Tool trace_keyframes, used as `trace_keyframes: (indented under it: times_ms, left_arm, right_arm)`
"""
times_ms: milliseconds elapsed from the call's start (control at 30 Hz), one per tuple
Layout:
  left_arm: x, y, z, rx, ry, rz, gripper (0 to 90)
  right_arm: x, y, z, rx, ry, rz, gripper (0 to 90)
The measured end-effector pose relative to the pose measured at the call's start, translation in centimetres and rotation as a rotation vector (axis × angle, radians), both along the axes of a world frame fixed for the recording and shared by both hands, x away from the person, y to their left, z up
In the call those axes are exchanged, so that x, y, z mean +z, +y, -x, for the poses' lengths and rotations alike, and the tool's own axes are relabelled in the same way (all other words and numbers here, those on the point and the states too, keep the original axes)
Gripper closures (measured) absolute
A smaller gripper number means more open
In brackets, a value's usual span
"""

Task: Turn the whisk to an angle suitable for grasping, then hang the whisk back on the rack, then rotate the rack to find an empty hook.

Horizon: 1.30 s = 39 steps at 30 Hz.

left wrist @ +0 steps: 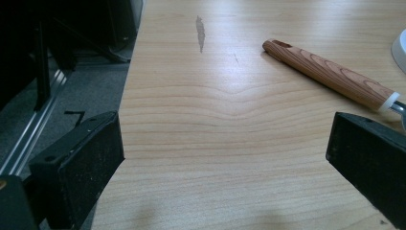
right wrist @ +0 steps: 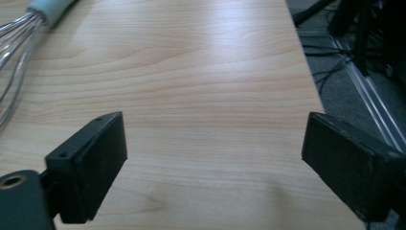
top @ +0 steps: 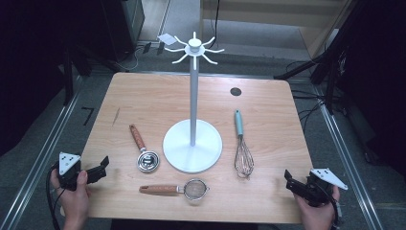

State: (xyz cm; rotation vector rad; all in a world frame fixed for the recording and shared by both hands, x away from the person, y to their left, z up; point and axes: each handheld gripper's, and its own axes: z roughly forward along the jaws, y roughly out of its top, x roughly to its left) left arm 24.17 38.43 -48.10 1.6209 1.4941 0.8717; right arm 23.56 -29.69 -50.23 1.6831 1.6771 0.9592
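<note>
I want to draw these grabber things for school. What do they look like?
Each hand holds a black gripper: the left gripper and the right gripper. Both have two flat, blocky black jaws, and each carries a grey three-cornered plate on top. A black cable trails from the left one. No sleeves show on the forearms.

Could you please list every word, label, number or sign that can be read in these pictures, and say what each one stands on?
No readable text: no words, labels or numbers show on the table, the white stand, the whisk, the strainer or the measuring cup.
A black angular mark on the floor, left of the table, resembles "7"; I cannot tell whether it is a numeral.
A white slip on the floor behind the stand is too small to read.
</note>
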Motion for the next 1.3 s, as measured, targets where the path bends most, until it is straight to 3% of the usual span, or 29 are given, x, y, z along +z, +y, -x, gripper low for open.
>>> trace_keyframes:
  times_ms: [133,233,367,500,533,600,633,767,900,933,967,1000,1067,1167,1200,1233,1300]
  left_arm:
    - [0.0,-0.2,0.0,-0.004,0.004,-0.013,0.0]
    - [0.0,-0.1,0.0,-0.008,0.004,-0.005,0.0]
    - [0.0,-0.1,0.0,-0.008,0.005,0.003,0.0]
    - [0.0,0.0,0.0,-0.009,0.006,0.005,0.0]
    - [0.0,0.0,0.0,-0.009,0.006,0.005,0.0]
    - [0.0,0.1,0.0,-0.009,0.005,0.019,0.0]
    - [0.0,0.1,0.0,-0.009,0.005,0.019,0.0]
    - [0.0,0.1,0.0,-0.007,0.005,0.020,0.0]
    - [0.0,0.0,0.0,-0.006,0.006,0.015,0.0]
    - [0.0,0.0,0.0,-0.003,0.008,0.011,0.0]
    - [0.0,0.0,0.0,-0.003,0.010,0.007,0.0]
    - [0.0,0.0,0.0,-0.003,0.010,0.007,0.0]
    - [0.0,-0.1,0.0,-0.003,0.009,0.005,0.0]
    - [0.0,-0.1,0.0,-0.006,0.007,0.008,0.0]
    - [0.0,-0.1,0.0,-0.006,0.007,0.008,0.0]
    - [0.0,-0.1,0.0,-0.007,0.005,0.006,0.0]
    - [0.0,-0.1,0.0,-0.007,0.005,0.007,0.0]
  right_arm:
    - [0.3,0.0,-0.1,-0.017,0.016,0.005,10.6]
    - [0.9,0.6,-0.4,-0.022,0.067,0.038,13.8]
    - [1.6,1.4,-0.6,0.029,0.079,0.001,13.6]
    - [2.2,2.2,-0.7,0.055,0.086,0.007,14.1]
    - [2.4,2.6,-0.7,0.063,0.095,0.050,14.9]
    - [2.6,3.6,-0.7,0.025,0.115,0.168,18.7]
    - [2.6,3.9,-0.8,0.003,0.126,0.190,20.1]
    - [2.4,3.8,-1.2,-0.012,0.165,0.088,24.1]
    - [2.5,4.0,-1.2,-0.031,0.156,0.104,28.7]
    - [2.6,4.0,-1.2,-0.024,0.156,0.094,32.3]
    - [2.7,4.1,-1.1,0.050,0.154,0.090,52.3]
    - [2.6,4.2,-1.1,0.069,0.153,0.111,50.0]
    - [2.4,4.7,-1.1,0.051,0.163,0.135,48.5]
    - [2.5,4.5,-1.4,0.050,0.187,0.059,48.0]
    - [2.5,4.5,-1.4,0.050,0.187,0.059,48.0]
    - [2.6,4.3,-1.8,0.066,0.202,0.027,38.1]
    - [2.5,4.3,-2.0,0.082,0.213,-0.008,27.9]
